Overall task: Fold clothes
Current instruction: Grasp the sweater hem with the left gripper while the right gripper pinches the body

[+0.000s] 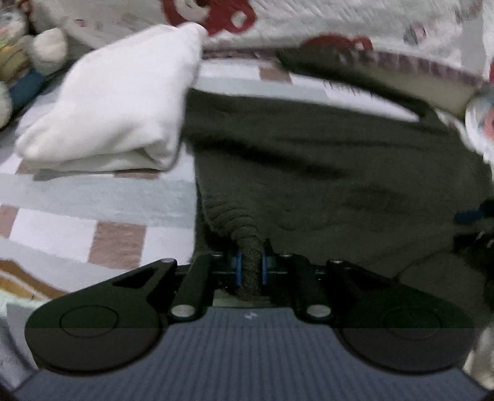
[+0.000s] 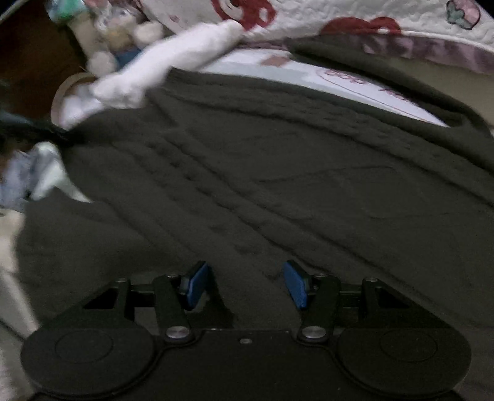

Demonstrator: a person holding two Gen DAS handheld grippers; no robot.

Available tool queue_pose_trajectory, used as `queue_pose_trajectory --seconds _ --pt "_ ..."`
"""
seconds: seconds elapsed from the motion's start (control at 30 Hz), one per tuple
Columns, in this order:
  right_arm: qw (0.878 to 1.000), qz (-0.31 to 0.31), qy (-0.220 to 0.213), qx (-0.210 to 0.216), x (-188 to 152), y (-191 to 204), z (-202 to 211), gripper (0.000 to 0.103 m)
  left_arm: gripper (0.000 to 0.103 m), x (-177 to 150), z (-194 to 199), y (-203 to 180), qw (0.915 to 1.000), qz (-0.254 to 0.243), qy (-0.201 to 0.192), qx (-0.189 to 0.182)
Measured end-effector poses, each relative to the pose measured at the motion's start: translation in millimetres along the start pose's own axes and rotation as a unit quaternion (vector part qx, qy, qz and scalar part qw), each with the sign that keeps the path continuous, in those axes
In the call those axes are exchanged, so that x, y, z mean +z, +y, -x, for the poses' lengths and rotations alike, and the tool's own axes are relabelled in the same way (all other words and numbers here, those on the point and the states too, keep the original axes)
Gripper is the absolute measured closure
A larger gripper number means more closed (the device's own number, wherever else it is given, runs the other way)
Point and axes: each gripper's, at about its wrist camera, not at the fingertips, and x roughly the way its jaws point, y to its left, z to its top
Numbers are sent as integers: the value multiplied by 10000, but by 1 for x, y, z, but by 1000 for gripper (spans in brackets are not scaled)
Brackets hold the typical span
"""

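Observation:
A dark olive knitted sweater [image 1: 324, 160] lies spread on the bed; it fills most of the right wrist view [image 2: 262, 172]. My left gripper [image 1: 250, 271] is shut on a bunched ribbed edge of the sweater at its near left corner. My right gripper [image 2: 245, 283] is open, its blue pads [image 2: 295, 287] apart just above the sweater's near part, holding nothing. A folded white garment [image 1: 123, 105] lies on the bed left of the sweater; it also shows in the right wrist view [image 2: 160, 68].
The bed has a checked sheet [image 1: 77, 209]. A white quilt with red prints [image 1: 308, 24] is heaped along the far side. Stuffed toys [image 2: 120, 40] sit at the far left corner. Pale crumpled cloth [image 2: 34, 175] lies at the sweater's left edge.

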Motion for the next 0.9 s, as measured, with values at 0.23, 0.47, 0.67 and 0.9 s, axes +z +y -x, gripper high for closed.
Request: queue_pose_trajectory --seconds 0.23,0.47,0.67,0.9 --pt "9993 371 37 3 -11 10 -4 43 94 -22 21 6 9989 406 -175 138" --pt "9972 -280 -533 434 -4 -4 16 90 94 -18 47 -12 9973 -63 -500 538" --pt "9939 -750 -371 722 -21 -16 12 86 91 -46 -1 -10 9936 -233 588 934" --pt "9795 -1712 -1029 272 -45 -54 83 61 59 -29 35 -40 9957 -516 197 740"
